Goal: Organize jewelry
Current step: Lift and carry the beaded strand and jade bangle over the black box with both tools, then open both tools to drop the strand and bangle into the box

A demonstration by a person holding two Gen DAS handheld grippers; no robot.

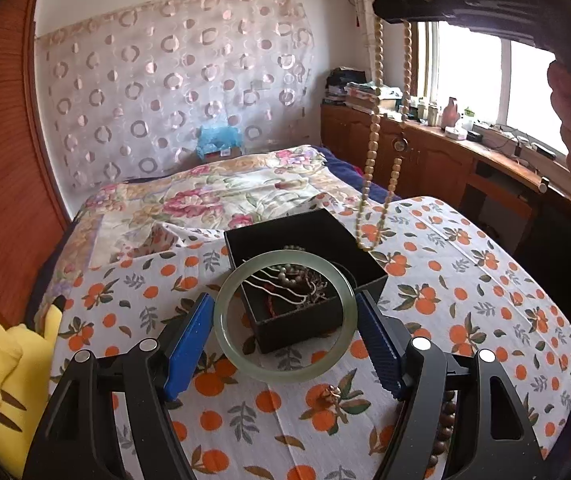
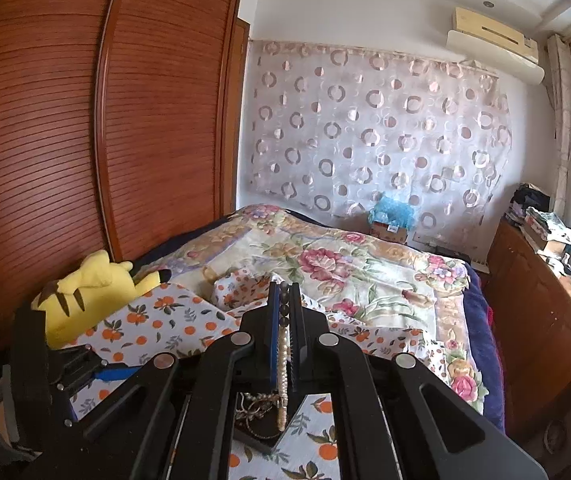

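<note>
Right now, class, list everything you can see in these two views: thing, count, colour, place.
bangle: one, pale green, held between the left gripper's blue pads
bead necklace: one, cream, hanging from the right gripper above the table
box: one, black, open, on the tablecloth, jewelry tangled inside
tablecloth: one, white with orange fruit print, over the table
dark beads: one strand, brown, on the cloth behind the left gripper's right finger
plush toy: one, yellow, beside the wardrobe
bed quilt: one, floral, behind the table
left gripper: shut on the bangle
right gripper: shut on the necklace
</note>
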